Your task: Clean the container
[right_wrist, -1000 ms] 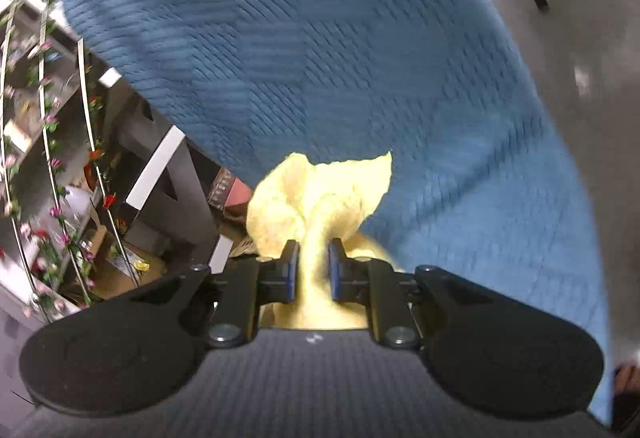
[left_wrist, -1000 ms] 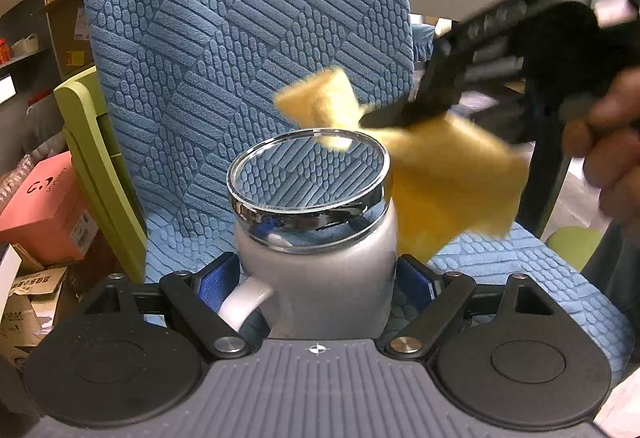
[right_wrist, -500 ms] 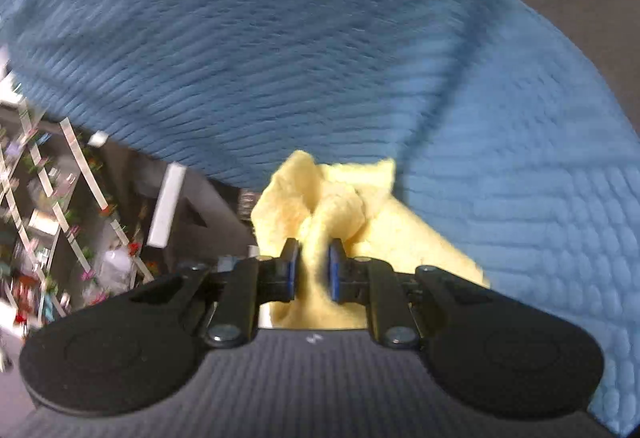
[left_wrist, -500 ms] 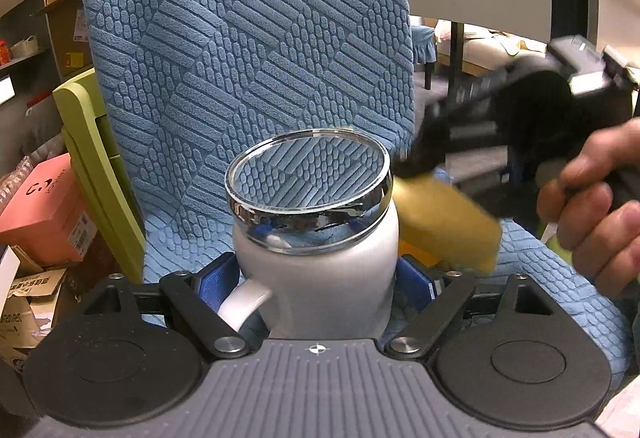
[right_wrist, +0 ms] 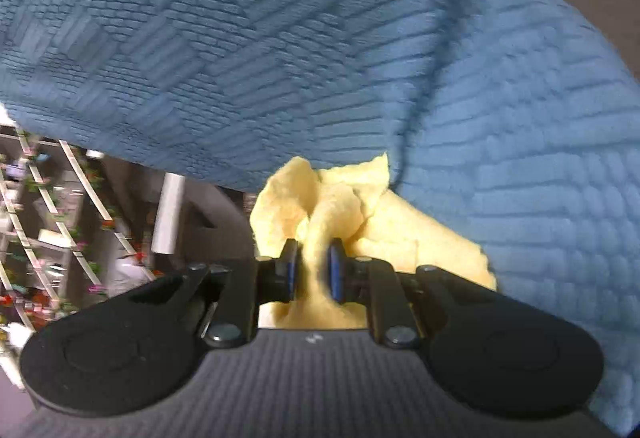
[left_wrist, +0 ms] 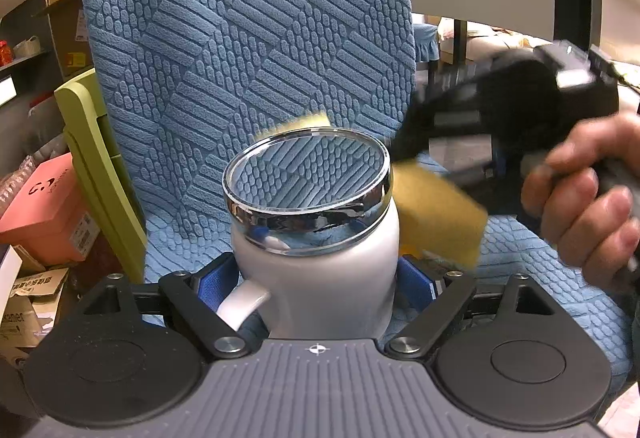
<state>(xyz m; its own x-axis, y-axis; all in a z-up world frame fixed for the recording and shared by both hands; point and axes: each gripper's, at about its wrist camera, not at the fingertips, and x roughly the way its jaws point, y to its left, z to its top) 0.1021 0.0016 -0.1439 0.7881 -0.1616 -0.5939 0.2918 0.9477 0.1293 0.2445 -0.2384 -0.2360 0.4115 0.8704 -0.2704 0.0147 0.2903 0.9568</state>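
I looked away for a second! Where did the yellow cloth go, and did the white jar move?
The yellow cloth, pinched in the right gripper, swung from above the rim of the white jar down to its right side, and a corner now peeks up behind the rim. The jar stayed put in the left gripper, jaws on both sides, in front of the blue chair. Nothing was let go.

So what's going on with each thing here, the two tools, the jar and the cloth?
left tool: shut on the white jar, gripping its lower body.
white jar: upright, mirrored lid on, handle toward the camera.
right tool: shut on the yellow cloth.
yellow cloth: bunched between the fingers; in the left view it sits against the jar's right side and behind the lid, blurred.
blue chair: behind the jar.
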